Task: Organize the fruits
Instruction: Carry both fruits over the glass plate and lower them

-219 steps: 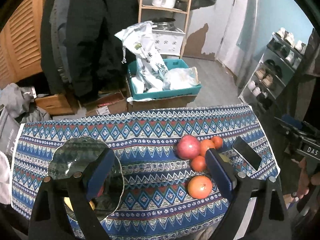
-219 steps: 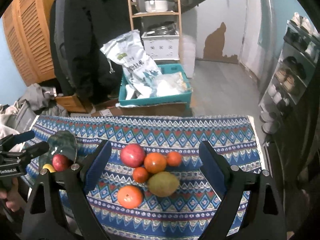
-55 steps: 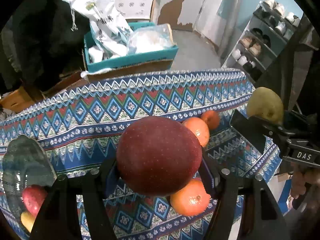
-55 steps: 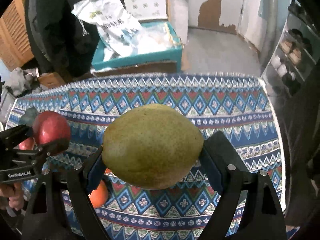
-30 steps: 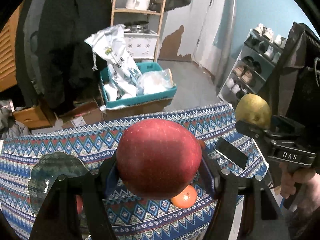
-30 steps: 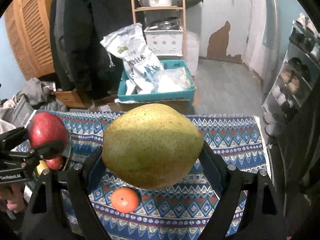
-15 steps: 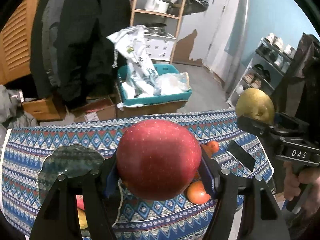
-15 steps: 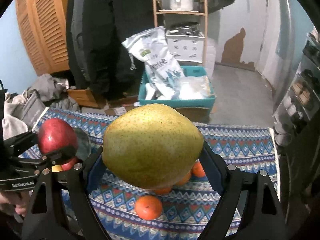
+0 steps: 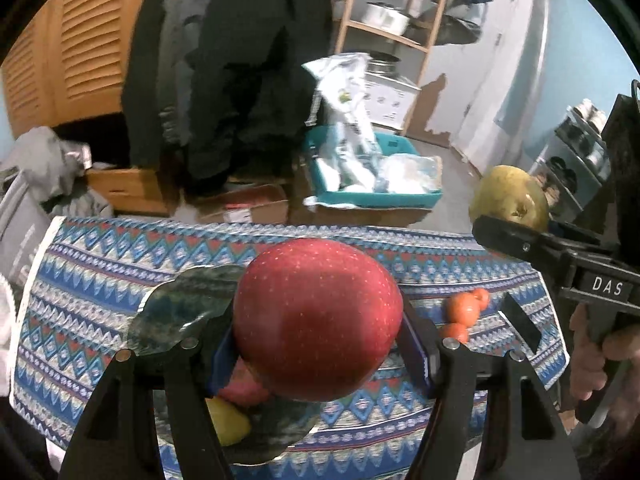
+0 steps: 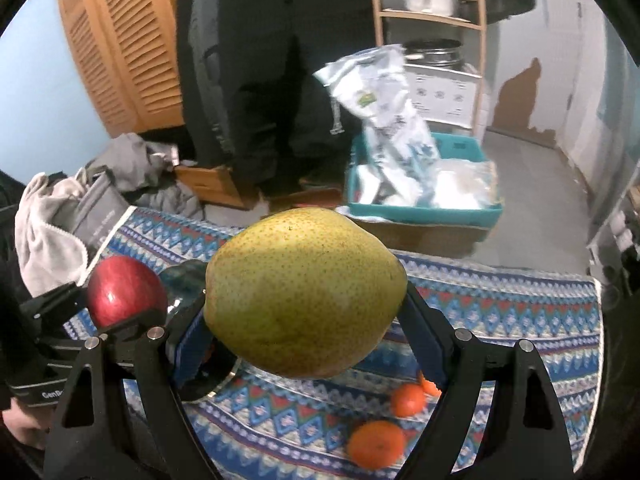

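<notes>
Both claws have swung left toward the glass plate [image 9: 176, 312]. Left claw [image 9: 318, 344] grips red apple [image 9: 318, 322] over the plate, release likely next. Right claw [image 10: 304, 328] clamps pear [image 10: 304, 292] above the tabletop [image 10: 520, 300], long axis across jaws, narrow end right.

A speckled red apple [image 9: 318, 320] is sitting clamped above the dark glass plate [image 9: 176, 304], a green-yellow pear [image 10: 306, 292] is hanging clamped at its 3 o'clock, and small oranges [image 9: 464, 310] are lying clustered on the patterned cloth beyond, toward 3 o'clock.
</notes>
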### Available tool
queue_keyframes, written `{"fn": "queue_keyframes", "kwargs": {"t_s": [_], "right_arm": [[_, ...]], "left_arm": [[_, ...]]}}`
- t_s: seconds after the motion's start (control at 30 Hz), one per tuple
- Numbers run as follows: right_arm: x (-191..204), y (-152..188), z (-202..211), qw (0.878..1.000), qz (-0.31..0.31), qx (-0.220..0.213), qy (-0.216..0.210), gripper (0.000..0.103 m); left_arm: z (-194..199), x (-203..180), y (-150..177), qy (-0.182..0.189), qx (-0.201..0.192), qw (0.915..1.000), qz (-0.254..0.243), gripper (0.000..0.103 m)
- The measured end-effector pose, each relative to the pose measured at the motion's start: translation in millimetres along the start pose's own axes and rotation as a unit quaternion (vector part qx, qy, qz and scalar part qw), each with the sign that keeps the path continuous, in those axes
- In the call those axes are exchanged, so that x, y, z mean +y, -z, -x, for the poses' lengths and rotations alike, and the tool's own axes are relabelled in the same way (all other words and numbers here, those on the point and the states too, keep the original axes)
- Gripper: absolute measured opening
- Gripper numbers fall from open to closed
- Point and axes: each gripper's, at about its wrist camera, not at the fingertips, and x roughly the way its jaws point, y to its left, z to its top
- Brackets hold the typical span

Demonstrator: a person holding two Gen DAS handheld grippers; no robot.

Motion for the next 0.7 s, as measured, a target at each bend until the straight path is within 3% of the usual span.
{"fn": "queue_keyframes", "kwargs": {"t_s": [0.37, 0.7], "right_arm": [[60, -10, -57, 0.998, 0.032, 0.040, -0.046, 0.085], [93, 2, -112, 0.992, 0.041, 0.094, -0.070, 0.085]], "left_arm": [[-13, 75, 18, -0.040, 0.025, 0.9972, 0.058, 0.070], [-41, 115, 37, -0.064, 0.062, 0.9917, 0.092, 0.070]]}}
